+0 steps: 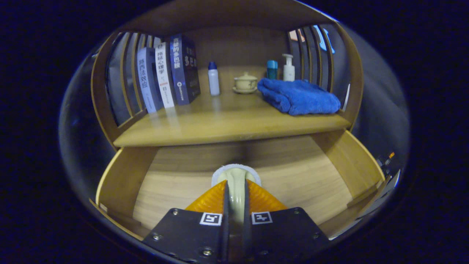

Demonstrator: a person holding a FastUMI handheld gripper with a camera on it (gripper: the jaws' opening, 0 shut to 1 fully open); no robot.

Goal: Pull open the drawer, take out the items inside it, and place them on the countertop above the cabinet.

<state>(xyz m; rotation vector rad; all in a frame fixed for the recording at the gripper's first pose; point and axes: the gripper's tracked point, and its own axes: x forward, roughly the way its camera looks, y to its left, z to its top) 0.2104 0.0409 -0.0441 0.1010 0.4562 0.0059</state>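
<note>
The wooden drawer (pixel 300 176) stands pulled open below the countertop (pixel 220 126), and its bare floor shows around my fingers. My gripper (pixel 236 189) hovers over the middle of the drawer, shut on a pale cream item with a white rim (pixel 236 173). The item stands edge-on between both fingers, so its shape is hard to tell. Its rim pokes out just past the fingertips, below the countertop's front edge.
On the countertop: upright books (pixel 168 73) at the left, a white bottle with a blue cap (pixel 213 79), a lidded cream tea cup (pixel 245 82), a teal bottle (pixel 272 69), a white pump bottle (pixel 288 68) and a folded blue towel (pixel 298 96) at the right. Slatted side rails flank the shelf.
</note>
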